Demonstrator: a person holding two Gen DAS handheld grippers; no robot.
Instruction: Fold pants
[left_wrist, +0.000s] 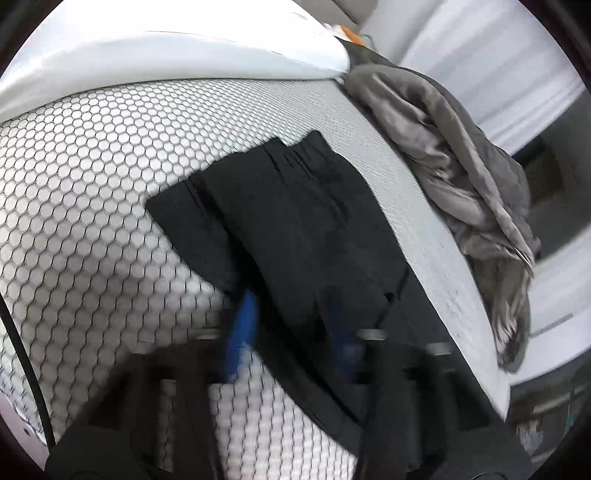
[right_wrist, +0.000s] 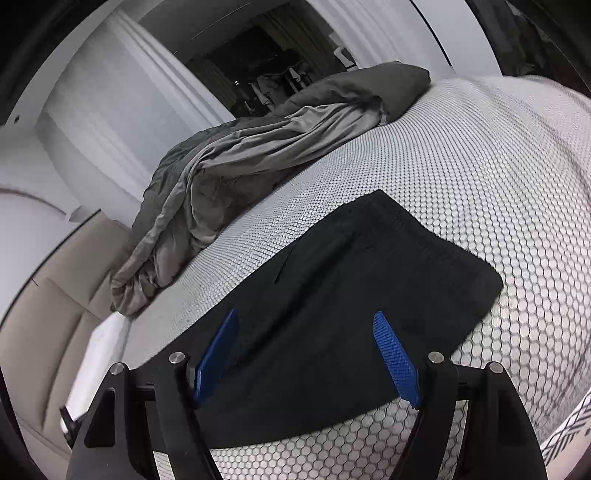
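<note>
Black pants (left_wrist: 295, 206) lie folded flat on the white bed cover (left_wrist: 81, 206) with its honeycomb print. My left gripper (left_wrist: 291, 338) is blurred at the near edge of the pants. Its blue fingers (left_wrist: 242, 332) stand apart, with a flap of black cloth and some bare cover between them. In the right wrist view the pants (right_wrist: 369, 277) spread ahead and below. My right gripper (right_wrist: 306, 354) hangs open over their near edge, and its blue fingers (right_wrist: 395, 358) grip nothing.
A crumpled grey blanket (left_wrist: 461, 166) (right_wrist: 240, 155) lies along the bed's edge beyond the pants. A white pillow (left_wrist: 166, 55) sits at the head of the bed. A black cable (left_wrist: 22, 350) runs over the cover at the left. White walls and a dark doorway (right_wrist: 266, 62) stand behind.
</note>
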